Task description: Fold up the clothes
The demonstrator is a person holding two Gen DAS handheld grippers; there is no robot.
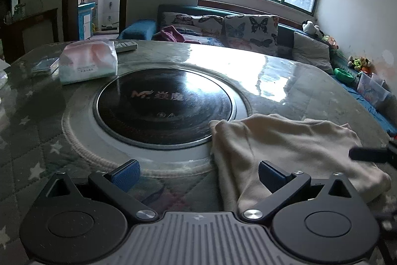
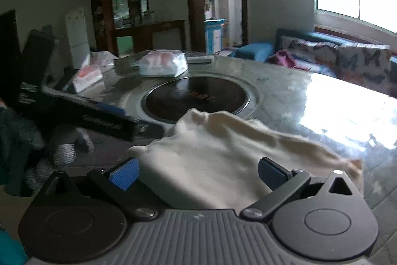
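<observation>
A cream garment [image 1: 285, 148] lies bunched on the glass-topped table, partly folded. It also shows in the right wrist view [image 2: 223, 153]. My left gripper [image 1: 198, 175] is open, just above the garment's near left edge, with its right finger over the cloth. My right gripper [image 2: 197, 174] is open over the garment's near edge and holds nothing. The right gripper's dark tip [image 1: 367, 154] shows at the right edge of the left wrist view. The left gripper appears as a dark blurred shape [image 2: 104, 121] at the left of the right wrist view.
A round black hotplate [image 1: 165, 104] is set in the table's middle. A tissue pack [image 1: 88, 61], a remote [image 1: 126, 46] and a small flat item [image 1: 44, 65] lie at the far side. A sofa [image 1: 223, 29] with cushions stands behind the table.
</observation>
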